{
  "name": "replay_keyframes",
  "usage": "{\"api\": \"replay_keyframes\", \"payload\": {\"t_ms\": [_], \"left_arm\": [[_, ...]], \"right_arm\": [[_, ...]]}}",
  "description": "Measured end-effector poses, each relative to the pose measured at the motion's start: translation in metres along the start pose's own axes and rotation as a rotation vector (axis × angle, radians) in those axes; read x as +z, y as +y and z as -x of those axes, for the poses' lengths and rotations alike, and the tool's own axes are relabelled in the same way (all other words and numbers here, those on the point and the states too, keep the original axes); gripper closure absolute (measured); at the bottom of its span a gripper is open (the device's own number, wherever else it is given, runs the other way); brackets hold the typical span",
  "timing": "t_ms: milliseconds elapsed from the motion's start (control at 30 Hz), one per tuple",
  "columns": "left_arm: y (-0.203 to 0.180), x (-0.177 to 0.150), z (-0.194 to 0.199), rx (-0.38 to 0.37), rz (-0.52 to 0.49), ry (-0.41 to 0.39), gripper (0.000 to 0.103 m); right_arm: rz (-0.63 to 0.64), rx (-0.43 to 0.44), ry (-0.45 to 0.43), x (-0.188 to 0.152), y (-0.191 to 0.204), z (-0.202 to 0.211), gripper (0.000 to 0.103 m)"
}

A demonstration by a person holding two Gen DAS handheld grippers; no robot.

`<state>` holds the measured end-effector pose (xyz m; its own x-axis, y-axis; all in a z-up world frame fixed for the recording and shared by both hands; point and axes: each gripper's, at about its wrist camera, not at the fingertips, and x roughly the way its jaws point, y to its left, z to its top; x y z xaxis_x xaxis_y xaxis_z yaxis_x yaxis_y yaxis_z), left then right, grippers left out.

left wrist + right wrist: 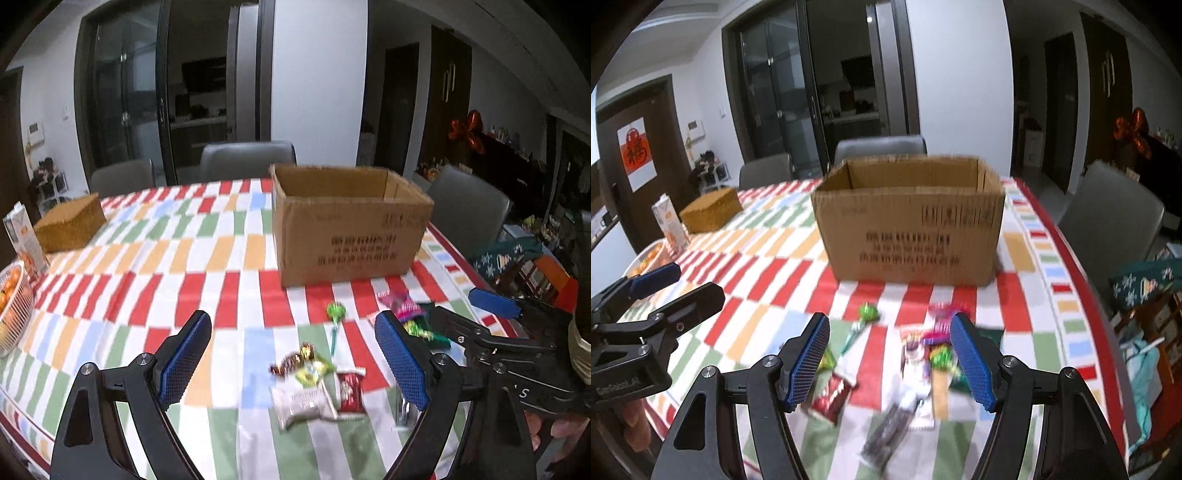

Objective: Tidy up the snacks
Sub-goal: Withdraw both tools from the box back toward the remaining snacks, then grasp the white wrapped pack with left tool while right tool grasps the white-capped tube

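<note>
An open cardboard box (351, 229) stands on the checked tablecloth (147, 266); it also shows in the right wrist view (908, 221). Loose snacks lie in front of it: a green lollipop (335, 317), a white packet (303, 402), a red packet (349, 391) and pink-wrapped sweets (402, 306). My left gripper (293, 362) is open above the white and red packets, holding nothing. My right gripper (888, 358) is open over the snack pile (916, 354), holding nothing; it also shows in the left wrist view (480, 314). A dark wrapper (890, 432) lies nearest.
A woven basket box (70, 225) and a carton (26, 236) stand at the far left. A wire bowl of oranges (11, 310) sits at the left edge. Grey chairs (247, 158) ring the table. Bags and clutter (1145, 288) lie right of the table.
</note>
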<state>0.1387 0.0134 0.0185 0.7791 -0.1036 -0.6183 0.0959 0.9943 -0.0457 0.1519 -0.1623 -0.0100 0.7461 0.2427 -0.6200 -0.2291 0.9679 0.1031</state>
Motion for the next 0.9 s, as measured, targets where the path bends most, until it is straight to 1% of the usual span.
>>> {"api": "replay_keyframes", "payload": {"t_ms": [400, 567, 633, 700, 767, 900], "left_arm": [[0.001, -0.054, -0.032, 0.004, 0.002, 0.187, 0.012], [0.002, -0.066, -0.047, -0.005, 0.007, 0.233, 0.012], [0.003, -0.068, -0.054, -0.022, 0.012, 0.249, 0.013], [0.002, -0.068, -0.06, -0.025, 0.01, 0.254, 0.013], [0.002, -0.069, -0.068, -0.022, 0.009, 0.269, 0.013], [0.003, -0.071, -0.081, -0.033, 0.022, 0.296, 0.013]], "right_arm": [[-0.007, 0.008, 0.173, -0.047, -0.001, -0.028, 0.034], [-0.02, 0.01, 0.233, -0.06, -0.003, -0.041, 0.035], [-0.025, 0.011, 0.247, -0.063, -0.004, -0.045, 0.035], [-0.029, 0.015, 0.258, -0.065, -0.004, -0.049, 0.036], [-0.034, 0.018, 0.274, -0.067, -0.005, -0.055, 0.043], [-0.046, 0.022, 0.306, -0.07, -0.007, -0.066, 0.049]]}}
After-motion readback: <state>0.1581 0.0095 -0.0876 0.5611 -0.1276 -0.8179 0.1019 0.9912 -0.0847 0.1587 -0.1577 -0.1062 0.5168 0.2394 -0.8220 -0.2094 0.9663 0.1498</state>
